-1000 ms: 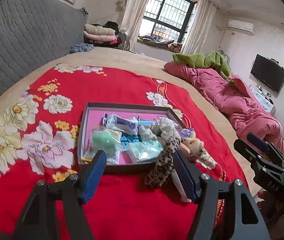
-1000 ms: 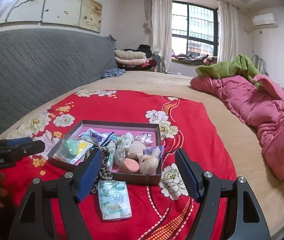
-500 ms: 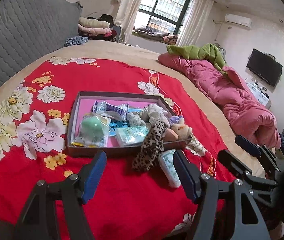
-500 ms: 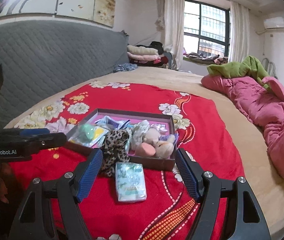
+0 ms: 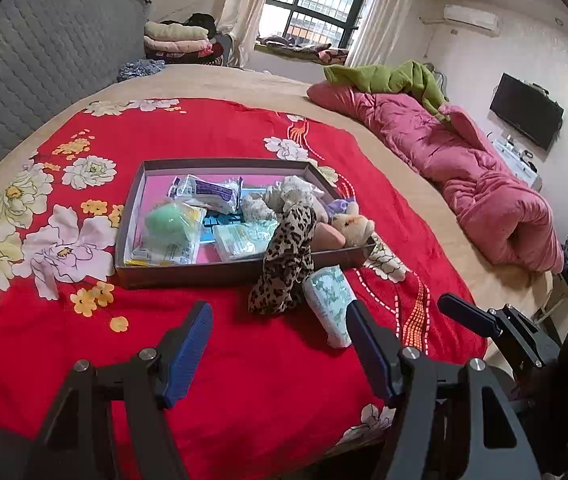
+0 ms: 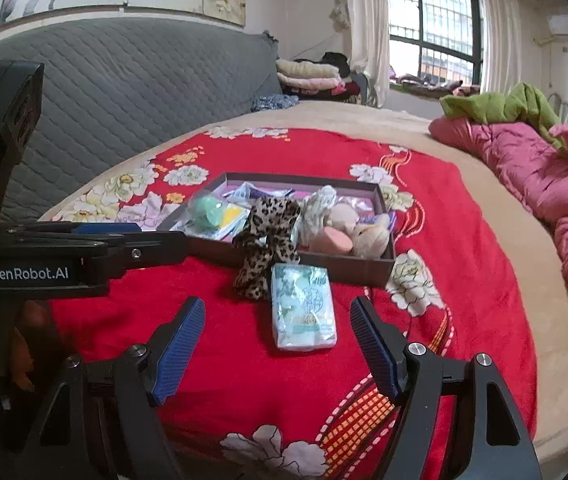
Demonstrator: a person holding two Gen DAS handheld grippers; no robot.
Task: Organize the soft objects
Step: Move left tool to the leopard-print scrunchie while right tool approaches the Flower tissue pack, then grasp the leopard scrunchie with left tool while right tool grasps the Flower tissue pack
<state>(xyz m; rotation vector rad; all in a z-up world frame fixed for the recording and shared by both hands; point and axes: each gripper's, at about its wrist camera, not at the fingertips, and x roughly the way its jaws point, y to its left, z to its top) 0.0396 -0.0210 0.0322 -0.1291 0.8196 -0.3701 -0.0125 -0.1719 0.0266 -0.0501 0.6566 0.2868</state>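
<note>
Tray (image 6: 364, 270) of soft items, one tissue pack (image 6: 303, 312) outside, two spread, empty tools (image 5: 279, 350) (image 6: 277, 338)

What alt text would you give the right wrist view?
The open right tool hovers over a pale green tissue pack lying on a red floral blanket, before a brown shallow tray of soft items with a leopard-print cloth draped over its rim.

A shallow brown tray (image 6: 364, 270) holds plush toys and packets, a leopard-print cloth (image 6: 265, 240) drapes over its front wall, and a pale tissue pack (image 6: 303, 308) lies flat just before it.
</note>
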